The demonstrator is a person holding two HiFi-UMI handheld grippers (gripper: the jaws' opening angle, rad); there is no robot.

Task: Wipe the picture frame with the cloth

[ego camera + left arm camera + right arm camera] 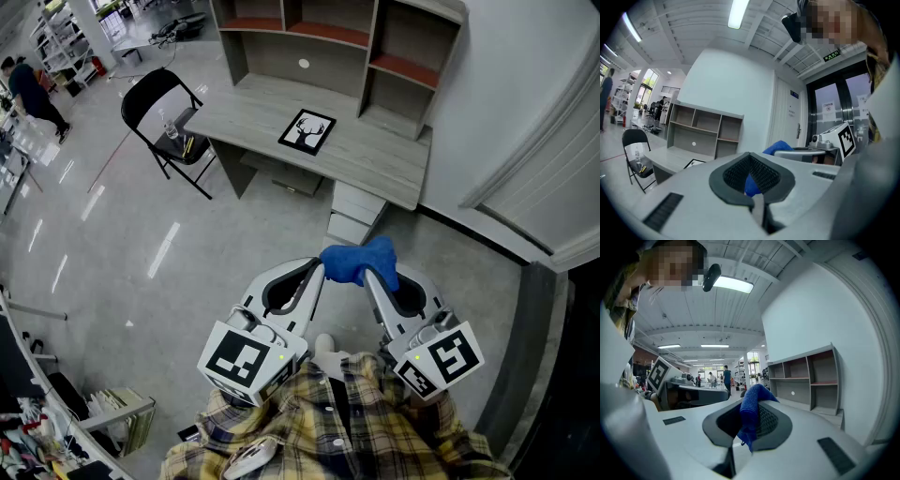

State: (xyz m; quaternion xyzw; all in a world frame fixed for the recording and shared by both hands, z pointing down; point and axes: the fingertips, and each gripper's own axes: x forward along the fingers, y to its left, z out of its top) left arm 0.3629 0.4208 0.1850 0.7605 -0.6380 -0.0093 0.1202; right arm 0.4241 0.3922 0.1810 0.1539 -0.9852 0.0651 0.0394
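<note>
The picture frame, black-edged with a deer-head print, lies flat on the grey desk far ahead; it also shows in the left gripper view. Both grippers are held close to my body, tips almost touching. A blue cloth bunches over the two tips. My right gripper is shut on the cloth, which sticks up between the pads. My left gripper is shut too, with a bit of blue caught between its pads. The rest of the cloth shows on its right.
A shelf unit stands on the desk's back. Left of the desk is a black folding chair. A small drawer unit sits under the desk's front right. A white wall and door run along the right. A person stands far off left.
</note>
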